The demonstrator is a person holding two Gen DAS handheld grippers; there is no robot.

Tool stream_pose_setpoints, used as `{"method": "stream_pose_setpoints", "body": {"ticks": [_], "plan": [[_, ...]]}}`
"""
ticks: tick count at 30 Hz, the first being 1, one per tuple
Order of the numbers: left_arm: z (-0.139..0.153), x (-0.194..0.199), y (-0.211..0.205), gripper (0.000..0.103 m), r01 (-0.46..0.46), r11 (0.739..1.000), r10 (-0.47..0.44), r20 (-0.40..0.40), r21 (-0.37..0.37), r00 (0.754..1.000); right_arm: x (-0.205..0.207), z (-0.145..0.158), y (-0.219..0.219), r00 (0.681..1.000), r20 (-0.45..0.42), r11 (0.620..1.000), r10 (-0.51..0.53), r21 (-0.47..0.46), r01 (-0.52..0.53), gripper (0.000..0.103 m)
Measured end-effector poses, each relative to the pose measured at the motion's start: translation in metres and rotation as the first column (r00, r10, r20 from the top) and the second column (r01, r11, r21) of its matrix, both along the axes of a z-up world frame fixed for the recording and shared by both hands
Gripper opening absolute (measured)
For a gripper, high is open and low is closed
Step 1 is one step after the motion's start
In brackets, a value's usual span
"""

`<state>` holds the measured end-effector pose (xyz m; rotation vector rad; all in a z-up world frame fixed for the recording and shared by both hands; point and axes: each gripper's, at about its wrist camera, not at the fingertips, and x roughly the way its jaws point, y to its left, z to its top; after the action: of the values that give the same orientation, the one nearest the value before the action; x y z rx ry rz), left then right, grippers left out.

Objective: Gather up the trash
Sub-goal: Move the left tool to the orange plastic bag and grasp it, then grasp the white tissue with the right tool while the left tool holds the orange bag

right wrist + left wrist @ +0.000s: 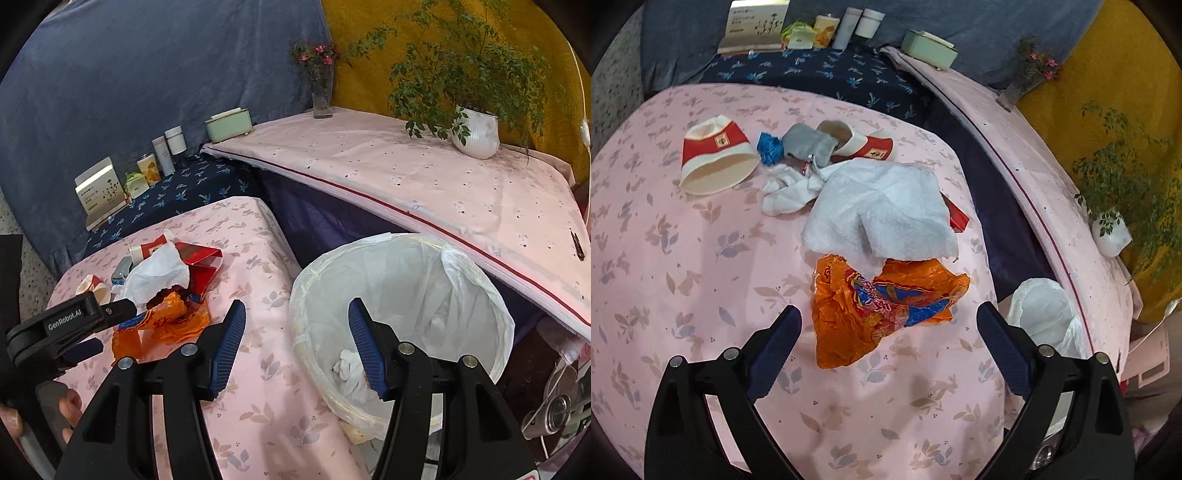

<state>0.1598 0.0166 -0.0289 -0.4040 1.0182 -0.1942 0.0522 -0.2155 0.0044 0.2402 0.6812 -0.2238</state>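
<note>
Over the pink floral bedspread point(683, 258), the left gripper point(888, 325) gapes wide above a crinkled orange wrapper point(882, 306).
At twelve o'clock lies a quilted white tissue point(882, 206); the right gripper point(297, 314), jaws apart and empty, hangs at the plastic-lined bin point(480, 295), apparently holding crumpled tissue.

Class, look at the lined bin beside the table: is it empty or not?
Not empty: crumpled white paper lies at the bottom of the bin; most of the liner is bare.
</note>
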Motion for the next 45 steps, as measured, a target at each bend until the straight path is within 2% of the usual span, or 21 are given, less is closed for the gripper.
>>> {"method": "stream_pose_setpoints", "body": {"ticks": [3, 6, 8, 12, 13, 15, 17, 25, 35, 45], "plan": [[-0.009, 0.011, 0.007, 0.091, -0.03, 0.998, 0.027, -0.051, -0.048, 0.998, 0.005, -0.002, 0.008, 1.0, -0.009, 1.0, 0.013, -0.004, -0.013, 0.057], [-0.015, 0.019, 0.01, 0.082, -0.039, 0.997, 0.033, -0.084, -0.071, 0.996, 0.008, -0.003, 0.013, 1.0, -0.013, 1.0, 0.021, -0.007, -0.021, 0.057], [-0.02, 0.022, 0.008, 0.071, -0.021, 0.996, 0.013, -0.102, -0.085, 0.995, 0.011, -0.004, 0.016, 1.0, -0.017, 1.0, 0.026, -0.009, -0.026, 0.057], [-0.027, 0.019, 0.005, 0.044, 0.017, 0.998, -0.024, -0.115, -0.066, 0.993, 0.015, -0.007, 0.02, 0.999, -0.028, 0.999, 0.032, -0.008, -0.032, 0.057], [-0.029, 0.018, 0.005, 0.033, 0.026, 0.998, -0.033, -0.12, -0.064, 0.992, 0.016, -0.008, 0.022, 0.999, -0.03, 0.999, 0.034, -0.008, -0.035, 0.057], [-0.031, 0.016, 0.003, 0.023, 0.049, 0.997, -0.057, -0.119, -0.067, 0.991, 0.017, -0.01, 0.025, 0.999, -0.036, 0.999, 0.039, -0.01, -0.039, 0.057], [-0.029, 0.011, 0.001, 0.014, 0.073, 0.997, -0.077, -0.098, -0.039, 0.992, 0.017, -0.012, 0.029, 0.998, -0.041, 0.999, 0.045, -0.011, -0.045, 0.057], [-0.003, -0.016, 0.007, 0.011, 0.093, 0.99, -0.095, 0.016, 0.108, 0.995, 0.014, -0.014, 0.044, 0.996, -0.048, 0.998, 0.069, -0.008, -0.07, 0.057], [0.028, -0.045, 0.039, 0.011, 0.038, 0.98, -0.061, 0.112, 0.195, 0.992, 0.016, -0.015, 0.074, 0.99, -0.047, 0.991, 0.131, 0.006, -0.131, 0.057], [0.041, -0.042, 0.075, 0.011, -0.062, 0.966, 0.019, 0.17, 0.252, 0.985, 0.037, -0.019, 0.104, 0.979, -0.057, 0.98, 0.198, 0.043, -0.195, 0.057]]}}
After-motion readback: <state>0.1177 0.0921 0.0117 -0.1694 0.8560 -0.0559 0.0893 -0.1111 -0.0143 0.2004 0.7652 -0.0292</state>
